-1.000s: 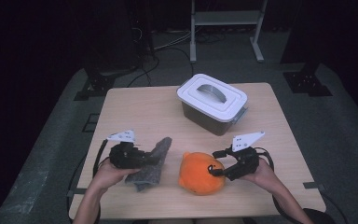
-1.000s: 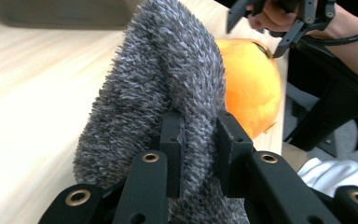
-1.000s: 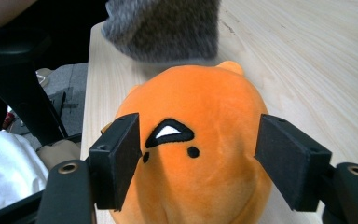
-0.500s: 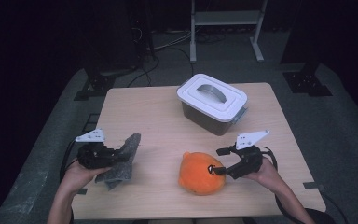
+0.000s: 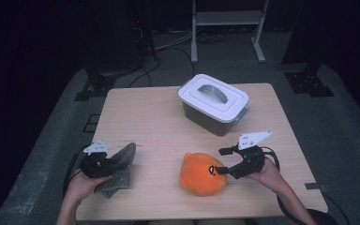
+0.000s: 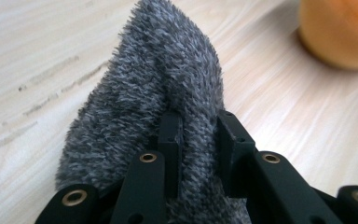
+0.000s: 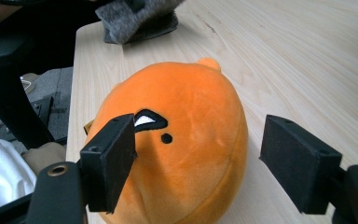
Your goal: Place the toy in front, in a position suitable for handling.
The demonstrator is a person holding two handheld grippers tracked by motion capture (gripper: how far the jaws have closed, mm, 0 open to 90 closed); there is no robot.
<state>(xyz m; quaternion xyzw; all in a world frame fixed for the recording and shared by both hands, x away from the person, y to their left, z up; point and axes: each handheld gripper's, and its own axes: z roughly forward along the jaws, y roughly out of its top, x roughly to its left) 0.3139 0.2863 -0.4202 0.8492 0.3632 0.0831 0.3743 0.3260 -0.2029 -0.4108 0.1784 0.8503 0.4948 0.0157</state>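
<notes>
A grey fuzzy cloth [image 5: 121, 165] lies crumpled near the table's front left corner, and my left gripper [image 5: 108, 165] is shut on a fold of it; the left gripper view shows both pads [image 6: 171, 133] pinching the pile of the cloth [image 6: 154, 79]. An orange plush toy [image 5: 199, 174] with a small black-and-white eye sits at the front middle. My right gripper [image 5: 218, 161] stands open around its right side. Its jaws have just been opening, and in the right gripper view [image 7: 200, 135] the plush [image 7: 186, 116] lies between them, with the right-hand pad clear of it.
A lidded plastic box [image 5: 213, 101] with a white lid and handle stands at the back right of the wooden table [image 5: 145, 117]. The person's forearms come in over the front edge. Cables and a metal stand sit on the dark floor behind.
My left hand has carried the grey cloth leftward, away from the plush, and down toward the front left corner. The right hand has stayed by the plush, its jaws a little wider.
</notes>
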